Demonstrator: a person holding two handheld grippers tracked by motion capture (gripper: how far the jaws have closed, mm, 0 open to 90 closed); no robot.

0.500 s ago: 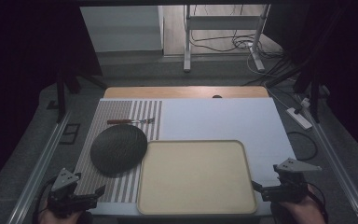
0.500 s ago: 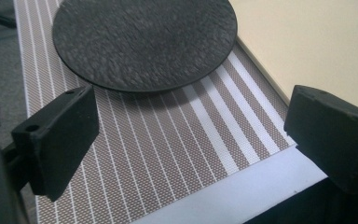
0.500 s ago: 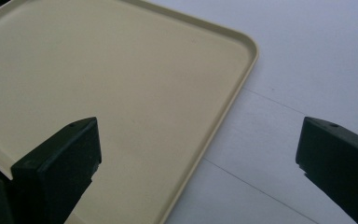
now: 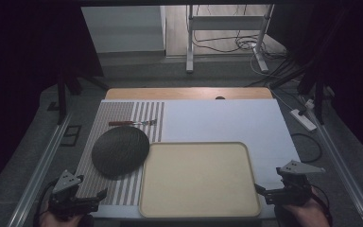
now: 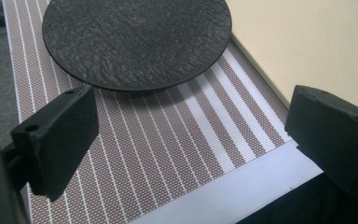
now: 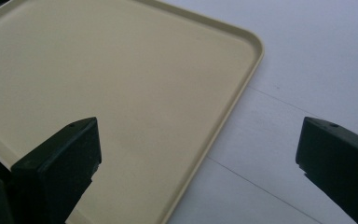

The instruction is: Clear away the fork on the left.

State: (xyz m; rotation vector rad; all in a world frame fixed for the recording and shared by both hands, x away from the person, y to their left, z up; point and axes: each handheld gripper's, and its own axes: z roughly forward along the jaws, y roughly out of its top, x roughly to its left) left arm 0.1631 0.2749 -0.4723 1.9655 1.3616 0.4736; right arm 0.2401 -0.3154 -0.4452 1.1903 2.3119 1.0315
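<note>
Grippers first: our left gripper (image 4: 92, 197) sits at the lower left of the frame with jaws spread wide and nothing between them, over the striped mat (image 4: 123, 113). Our right gripper (image 4: 264, 191) at the lower right is spread too, just past the beige tray (image 4: 246, 189). We see a dark round plate (image 4: 120, 151) on the mat touching the tray's left edge, and a fork (image 4: 131, 123) above it.

One tray (image 4: 198, 208), one dark plate (image 4: 120, 151), one striped placemat (image 4: 123, 111), one fork (image 4: 131, 123).
</note>
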